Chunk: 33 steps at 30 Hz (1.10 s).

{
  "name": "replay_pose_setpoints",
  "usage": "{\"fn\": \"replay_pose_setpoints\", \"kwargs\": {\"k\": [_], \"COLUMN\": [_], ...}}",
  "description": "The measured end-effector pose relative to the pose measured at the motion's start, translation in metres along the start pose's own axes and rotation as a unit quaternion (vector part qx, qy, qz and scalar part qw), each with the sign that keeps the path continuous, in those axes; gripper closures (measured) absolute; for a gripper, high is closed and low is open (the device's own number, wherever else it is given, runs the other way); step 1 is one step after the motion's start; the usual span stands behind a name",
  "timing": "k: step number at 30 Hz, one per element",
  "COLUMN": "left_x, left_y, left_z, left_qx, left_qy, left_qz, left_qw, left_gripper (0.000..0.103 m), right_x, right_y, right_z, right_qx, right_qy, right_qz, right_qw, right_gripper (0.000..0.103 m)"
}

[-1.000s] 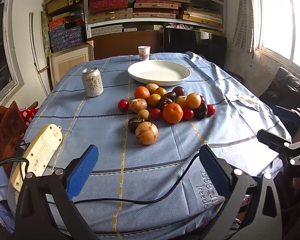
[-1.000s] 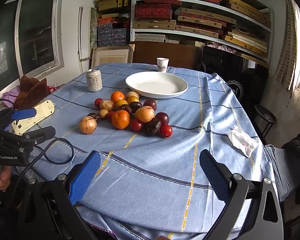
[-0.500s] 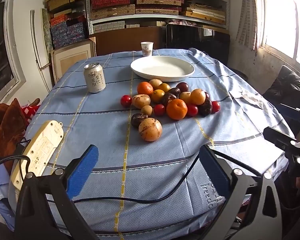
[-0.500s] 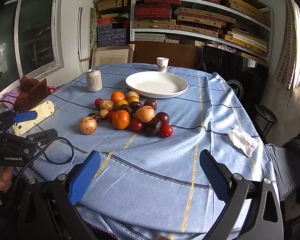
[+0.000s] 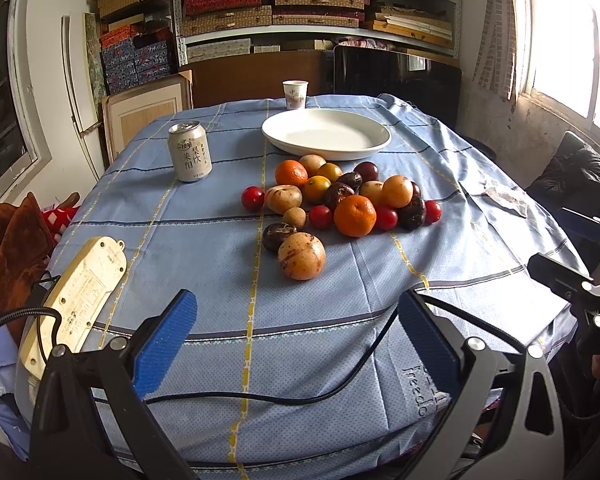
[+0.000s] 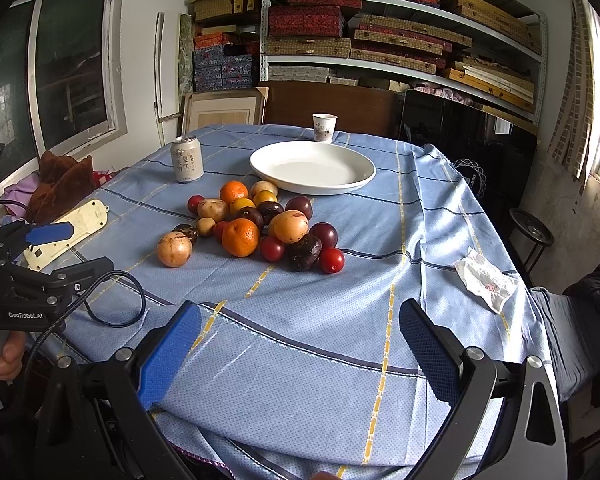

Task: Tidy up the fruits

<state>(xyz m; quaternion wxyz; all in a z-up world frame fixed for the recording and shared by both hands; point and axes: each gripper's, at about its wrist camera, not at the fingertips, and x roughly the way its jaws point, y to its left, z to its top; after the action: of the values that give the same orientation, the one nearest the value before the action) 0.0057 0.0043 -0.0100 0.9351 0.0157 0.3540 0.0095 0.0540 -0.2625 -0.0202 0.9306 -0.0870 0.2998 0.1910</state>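
Since a second ago the left wrist view has drawn closer to the table, so the heap of mixed round fruits (image 5: 340,204) now sits larger and nearer the middle of that frame, while the right wrist view has hardly shifted. Both tools hover over the near edge of the blue cloth-covered table (image 6: 340,320) — the left gripper (image 5: 296,340) with its blue-padded fingers spread wide and nothing between them, the right gripper (image 6: 300,348) likewise splayed and empty. All the fruit lies on the cloth at mid-frame, touching in a loose cluster just below the empty white oval plate (image 5: 326,134). A large speckled tan fruit (image 5: 301,256) sits at the lower edge of the pile, against a dark brown one, with a bright orange mandarin (image 5: 355,216) to its upper right and small red cherry tomatoes (image 5: 253,198) scattered round the heap. In the right wrist view the same pile (image 6: 256,226) lies left of centre, below the plate (image 6: 313,168). A silver drink can (image 5: 190,151) stands upright at upper left of the fruit, a small paper cup (image 5: 295,95) above the plate's far rim. A cream power strip (image 5: 76,300) lies at lower left, a black cable (image 5: 280,396) crosses the cloth's near edge, and a crumpled paper wrapper (image 6: 486,280) rests at right.
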Motion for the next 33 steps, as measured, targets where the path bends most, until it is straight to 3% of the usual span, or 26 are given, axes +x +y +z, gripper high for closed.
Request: {"fn": "replay_pose_setpoints", "kwargs": {"k": [33], "left_x": [0.0044], "left_y": [0.0004], "left_z": [-0.0056], "left_qx": [-0.008], "left_qy": [0.011], "left_qz": [0.0], "left_qw": [0.9999], "left_gripper": [0.004], "right_x": [0.0023], "right_y": [-0.0015], "right_z": [0.0003], "right_qx": [-0.003], "right_qy": [0.004], "right_qz": [-0.001], "right_qw": [1.0], "right_gripper": [0.004]}}
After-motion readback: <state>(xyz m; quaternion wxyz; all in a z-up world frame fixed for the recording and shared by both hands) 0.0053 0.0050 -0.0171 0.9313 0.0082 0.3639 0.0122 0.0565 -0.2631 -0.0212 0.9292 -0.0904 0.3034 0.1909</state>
